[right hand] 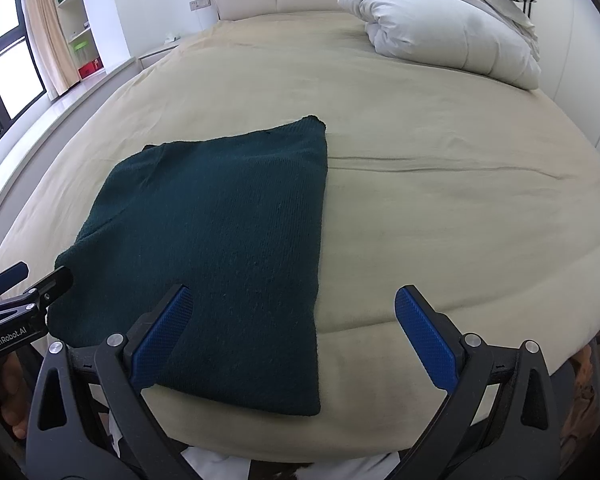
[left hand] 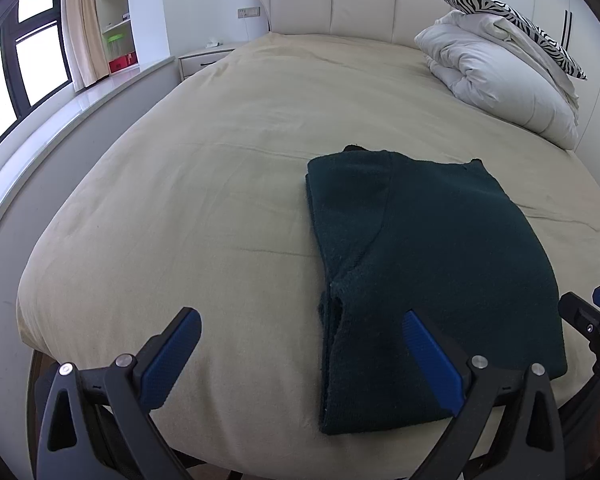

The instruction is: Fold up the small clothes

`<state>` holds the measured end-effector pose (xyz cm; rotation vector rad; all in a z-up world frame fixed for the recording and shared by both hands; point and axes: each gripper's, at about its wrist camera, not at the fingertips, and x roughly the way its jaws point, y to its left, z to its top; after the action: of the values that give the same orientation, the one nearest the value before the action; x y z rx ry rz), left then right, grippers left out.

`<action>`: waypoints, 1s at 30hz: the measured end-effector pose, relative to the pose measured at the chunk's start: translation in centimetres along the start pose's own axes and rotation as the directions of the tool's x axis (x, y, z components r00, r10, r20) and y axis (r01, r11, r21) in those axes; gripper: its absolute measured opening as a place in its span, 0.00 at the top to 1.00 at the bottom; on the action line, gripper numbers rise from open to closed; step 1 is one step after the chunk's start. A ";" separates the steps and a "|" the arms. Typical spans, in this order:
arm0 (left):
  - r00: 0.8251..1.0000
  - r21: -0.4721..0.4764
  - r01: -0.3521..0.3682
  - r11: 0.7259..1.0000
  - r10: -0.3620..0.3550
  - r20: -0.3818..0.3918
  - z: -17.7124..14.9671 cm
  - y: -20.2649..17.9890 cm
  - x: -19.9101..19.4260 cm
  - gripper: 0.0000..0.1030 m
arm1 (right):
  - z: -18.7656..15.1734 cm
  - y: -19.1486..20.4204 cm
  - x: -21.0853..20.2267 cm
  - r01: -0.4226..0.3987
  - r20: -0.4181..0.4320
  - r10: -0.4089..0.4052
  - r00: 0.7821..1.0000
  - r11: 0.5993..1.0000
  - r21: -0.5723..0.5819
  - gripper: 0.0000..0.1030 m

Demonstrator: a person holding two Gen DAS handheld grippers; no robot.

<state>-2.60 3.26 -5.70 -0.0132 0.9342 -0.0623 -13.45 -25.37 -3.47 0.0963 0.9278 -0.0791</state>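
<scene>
Dark green knitted garment point(left hand: 428, 264) lies folded near the beige bed's point(left hand: 204, 184) foot edge, both left tongs point(left hand: 304, 336) and right tongs point(right hand: 294, 312) wide and empty, so a shallow one-layer pinch could drag it unfolded.

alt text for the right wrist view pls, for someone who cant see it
A dark green knit garment, folded into a rough rectangle, lies flat on a beige bed. The right gripper hangs open over the garment's near edge, holding nothing. The left gripper shows at the left edge, and white bedding is piled by the headboard.
</scene>
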 end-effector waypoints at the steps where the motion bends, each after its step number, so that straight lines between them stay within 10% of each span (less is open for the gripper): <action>1: 1.000 0.000 0.000 1.000 0.000 0.000 0.0 0.0 0.0 0.00 | 0.0 0.0 0.0 -0.001 0.000 0.001 1.000 1.000 0.001 0.00; 30: 1.000 -0.002 -0.004 1.000 0.004 -0.005 -0.4 0.2 0.2 0.00 | 0.0 0.0 0.2 -0.010 -0.008 0.010 1.000 1.000 0.002 0.00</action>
<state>-2.82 3.43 -6.14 -0.0127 0.9391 -0.0574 -13.37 -25.35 -3.62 0.1034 0.9354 -0.0704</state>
